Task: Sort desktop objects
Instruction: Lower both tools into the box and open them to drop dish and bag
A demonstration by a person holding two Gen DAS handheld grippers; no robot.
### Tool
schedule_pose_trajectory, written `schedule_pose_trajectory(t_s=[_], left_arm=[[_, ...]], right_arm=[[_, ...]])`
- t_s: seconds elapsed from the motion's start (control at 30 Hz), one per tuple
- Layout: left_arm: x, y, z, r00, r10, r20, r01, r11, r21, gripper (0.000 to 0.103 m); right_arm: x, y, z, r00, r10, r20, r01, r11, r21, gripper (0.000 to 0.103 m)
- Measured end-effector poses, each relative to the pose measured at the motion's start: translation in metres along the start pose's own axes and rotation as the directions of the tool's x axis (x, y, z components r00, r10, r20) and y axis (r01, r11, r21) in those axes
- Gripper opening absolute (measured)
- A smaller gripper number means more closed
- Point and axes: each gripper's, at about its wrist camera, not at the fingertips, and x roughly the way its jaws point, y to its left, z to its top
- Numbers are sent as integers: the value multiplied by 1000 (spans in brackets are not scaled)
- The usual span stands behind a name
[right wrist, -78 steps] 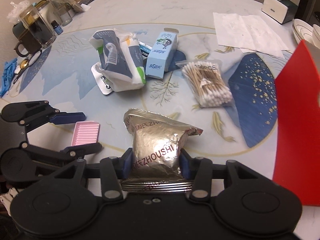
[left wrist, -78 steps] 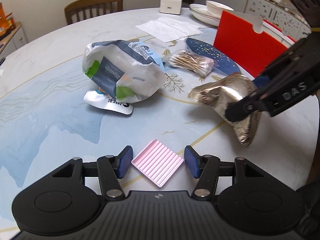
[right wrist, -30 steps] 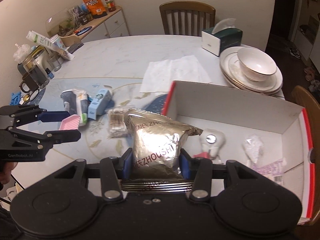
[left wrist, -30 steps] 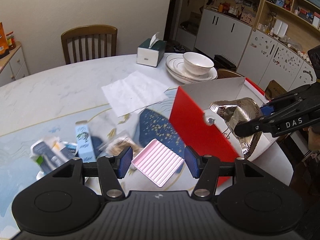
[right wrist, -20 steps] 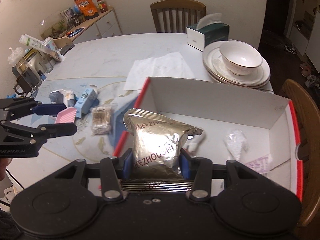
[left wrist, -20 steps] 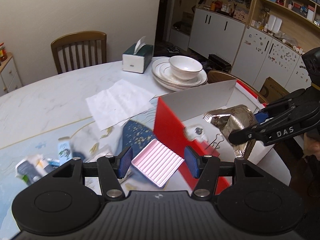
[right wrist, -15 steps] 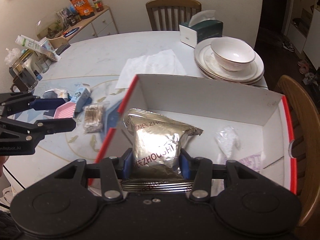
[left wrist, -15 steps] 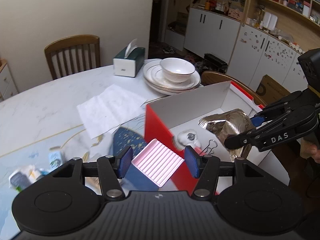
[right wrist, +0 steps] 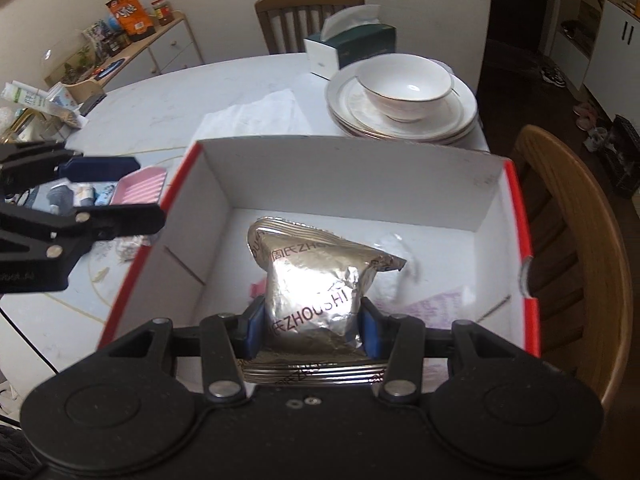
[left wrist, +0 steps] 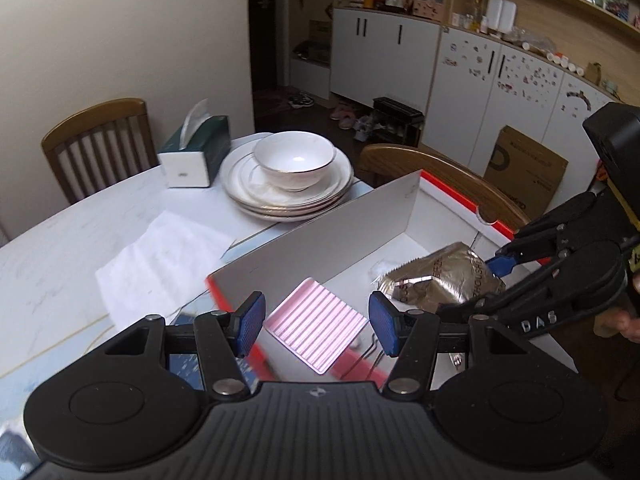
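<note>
My left gripper [left wrist: 316, 320] is shut on a pink ribbed tray [left wrist: 316, 325] and holds it above the near left corner of the red and white box [left wrist: 320, 240]. My right gripper [right wrist: 313, 332] is shut on a silver foil snack bag [right wrist: 316, 276] and holds it over the inside of the box [right wrist: 344, 172]. The bag [left wrist: 440, 280] and right gripper also show in the left wrist view at the right. The left gripper with the pink tray [right wrist: 140, 187] shows at the left of the right wrist view, outside the box's left wall.
A clear plastic packet [right wrist: 394, 246] and a printed paper lie on the box floor. A bowl on stacked plates [left wrist: 294, 172], a tissue box [left wrist: 196, 154] and a white napkin [left wrist: 160, 264] lie beyond. Wooden chairs stand around the table. Small packages [right wrist: 80, 196] lie at the left.
Both grippers have lifted their loads off the table and moved right to the box. The foil bag is now lower, inside the box walls; the pink tray is now over the box corner.
</note>
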Motion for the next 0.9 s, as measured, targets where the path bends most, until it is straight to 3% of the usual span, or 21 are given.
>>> schedule_pose_trajectory(t_s=[0.43, 0.9], left_arm=[[66, -30, 28, 997, -12, -81, 20, 995, 102, 56], [128, -28, 38, 975, 4, -224, 14, 997, 77, 56]], right_arm=[[16, -16, -16, 999, -21, -46, 21, 1000, 0, 46], [36, -1, -23, 996, -65, -69, 58, 993, -100, 46]])
